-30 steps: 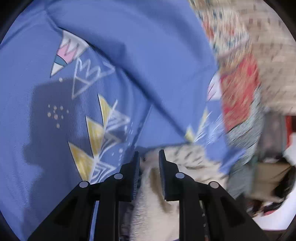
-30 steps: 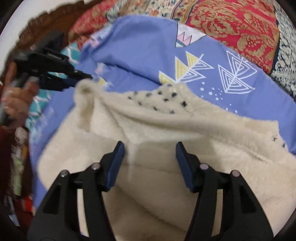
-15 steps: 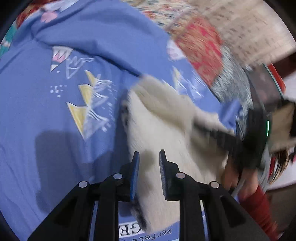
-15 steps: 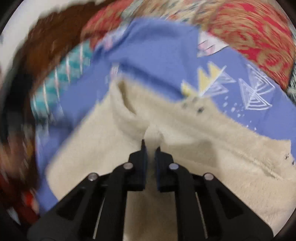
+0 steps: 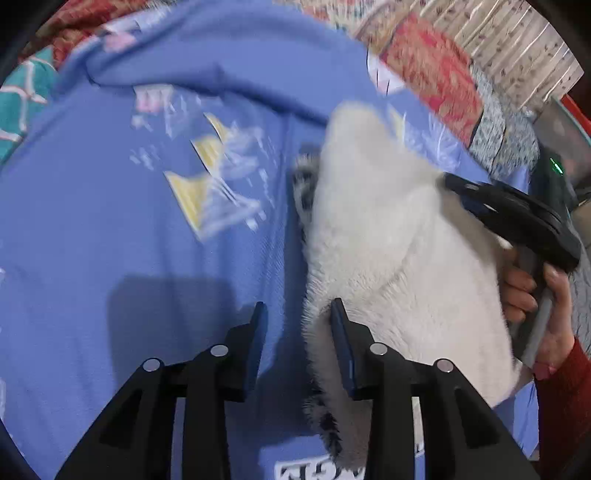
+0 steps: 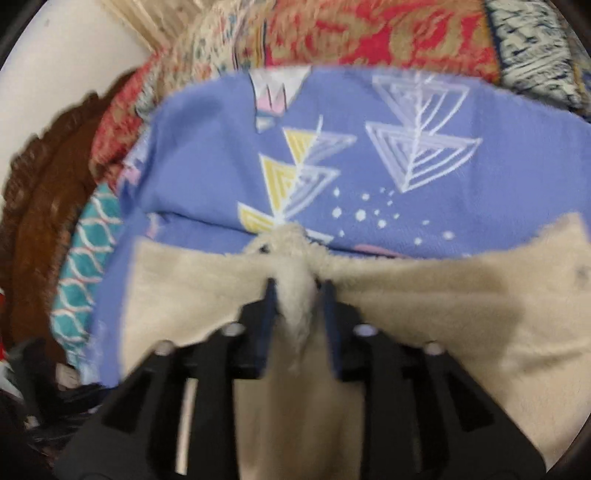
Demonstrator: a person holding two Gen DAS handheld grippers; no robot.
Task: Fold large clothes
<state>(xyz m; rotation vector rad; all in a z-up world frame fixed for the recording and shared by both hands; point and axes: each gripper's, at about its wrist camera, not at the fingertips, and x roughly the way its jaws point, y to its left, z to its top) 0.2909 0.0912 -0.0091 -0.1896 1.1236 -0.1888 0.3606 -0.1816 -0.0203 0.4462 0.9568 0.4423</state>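
A cream fleece garment [image 5: 388,240] with black specks along its edge lies on a blue sheet [image 5: 110,221] printed with triangles. My left gripper [image 5: 297,319] hangs over the garment's left edge. Its jaws are opening, with the furry edge beside the right finger [image 5: 341,343] and bare sheet by the other. In the right wrist view the fleece [image 6: 461,295] fills the lower half in front of the sheet [image 6: 207,155]. My right gripper [image 6: 298,295] is opening around a raised ridge of fleece that stands loose between its fingers. That right gripper [image 5: 452,182] shows from the left, held by a hand [image 5: 535,295].
A red and gold patterned bedspread [image 6: 369,33] lies beyond the sheet. A teal wavy-print cloth [image 6: 85,258] and a brown carved headboard [image 6: 40,192] are at the left, a pale wall [image 6: 55,55] behind. A pale curtain [image 5: 498,37] hangs at the far right.
The left gripper swung from the garment's corner to its side edge and its jaws widened. The right gripper shut on a pinch of fleece, then parted again, leaving a ridge.
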